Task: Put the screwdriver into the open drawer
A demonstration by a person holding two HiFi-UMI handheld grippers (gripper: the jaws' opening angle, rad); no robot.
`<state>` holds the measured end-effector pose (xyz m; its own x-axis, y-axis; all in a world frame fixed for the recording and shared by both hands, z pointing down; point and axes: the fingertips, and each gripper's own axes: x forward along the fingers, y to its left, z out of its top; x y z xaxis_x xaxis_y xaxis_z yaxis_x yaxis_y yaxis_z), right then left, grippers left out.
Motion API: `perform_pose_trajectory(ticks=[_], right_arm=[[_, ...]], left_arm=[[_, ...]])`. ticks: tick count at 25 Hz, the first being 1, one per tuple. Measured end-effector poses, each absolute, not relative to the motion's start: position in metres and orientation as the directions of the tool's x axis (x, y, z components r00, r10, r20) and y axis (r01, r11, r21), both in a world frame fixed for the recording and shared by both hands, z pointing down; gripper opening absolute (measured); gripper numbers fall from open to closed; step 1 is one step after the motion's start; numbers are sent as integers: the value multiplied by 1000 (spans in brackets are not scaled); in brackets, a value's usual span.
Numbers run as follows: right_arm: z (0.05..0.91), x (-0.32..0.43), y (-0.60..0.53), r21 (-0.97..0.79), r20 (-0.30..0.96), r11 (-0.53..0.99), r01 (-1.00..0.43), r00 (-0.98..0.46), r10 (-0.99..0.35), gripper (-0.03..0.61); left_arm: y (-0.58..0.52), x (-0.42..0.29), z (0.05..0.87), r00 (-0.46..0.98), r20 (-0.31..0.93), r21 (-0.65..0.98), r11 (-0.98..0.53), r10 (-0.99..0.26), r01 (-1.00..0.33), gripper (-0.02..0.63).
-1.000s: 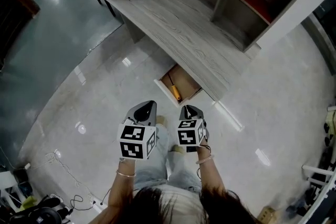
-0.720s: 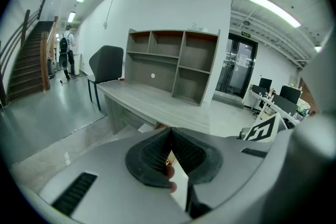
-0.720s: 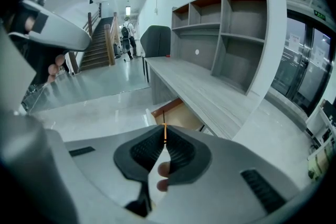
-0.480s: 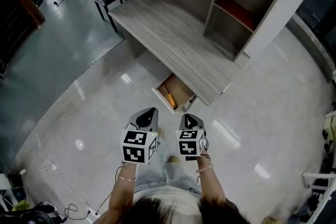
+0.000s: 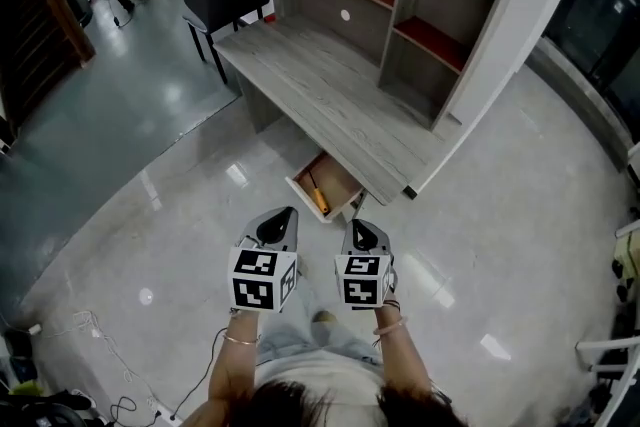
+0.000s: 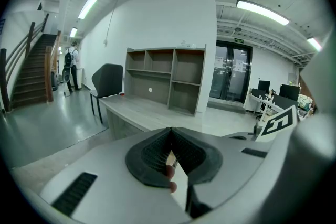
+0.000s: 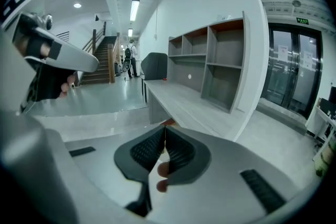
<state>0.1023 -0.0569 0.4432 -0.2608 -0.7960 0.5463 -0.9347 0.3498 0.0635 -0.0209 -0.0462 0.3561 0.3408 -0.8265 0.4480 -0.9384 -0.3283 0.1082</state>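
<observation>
Head view: screwdriver (image 5: 317, 198) apparently in the drawer (image 5: 345, 179); left tongs (image 5: 286, 213), right tongs (image 5: 357, 224) closed, empty, short of it.

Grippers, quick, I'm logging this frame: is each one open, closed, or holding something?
Left gripper: closed, holding nothing.
Right gripper: closed, holding nothing.

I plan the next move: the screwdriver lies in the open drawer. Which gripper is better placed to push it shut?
Probably left. The left gripper faces the drawer front, which looks toward it; the right gripper stands off its corner. Both are shut and empty.
</observation>
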Motion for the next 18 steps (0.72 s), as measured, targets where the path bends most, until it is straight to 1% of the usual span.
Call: perform_pose_trajectory(ticks=[10, 18], right_arm=[[368, 114, -39, 97, 359, 317, -944, -264, -895, 28], [332, 105, -32, 101, 279, 280, -955, -243, -929, 28]], left_arm=[[-21, -8, 326, 343, 394, 69, -345, -852, -936, 17], [-14, -18, 308, 371, 358, 50, -379, -857, -924, 17]])
